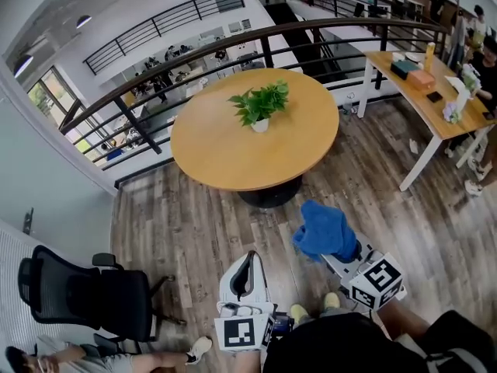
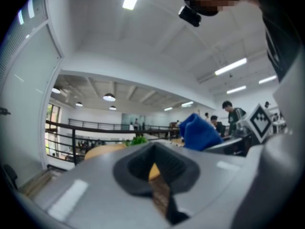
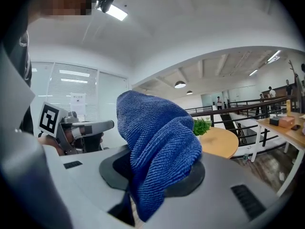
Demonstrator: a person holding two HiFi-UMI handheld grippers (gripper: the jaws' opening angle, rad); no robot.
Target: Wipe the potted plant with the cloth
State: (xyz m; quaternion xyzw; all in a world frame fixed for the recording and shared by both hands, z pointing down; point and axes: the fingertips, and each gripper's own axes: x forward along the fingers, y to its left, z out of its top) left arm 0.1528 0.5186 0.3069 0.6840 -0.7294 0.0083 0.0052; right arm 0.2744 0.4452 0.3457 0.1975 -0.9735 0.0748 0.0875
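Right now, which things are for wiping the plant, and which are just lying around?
For the job:
- blue cloth
- potted plant, standing on the round table

Just lying about:
- black office chair
- long desk
- yellow bottle on that desk

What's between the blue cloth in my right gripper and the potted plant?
From the cloth, only wooden floor, then the round table with its bare top up to the plant, in the head view.

Left gripper [image 1: 248, 264] level, jaws closed, empty; right gripper [image 1: 339, 256] tipped slightly down, jaws clamping cloth [image 1: 322, 230].
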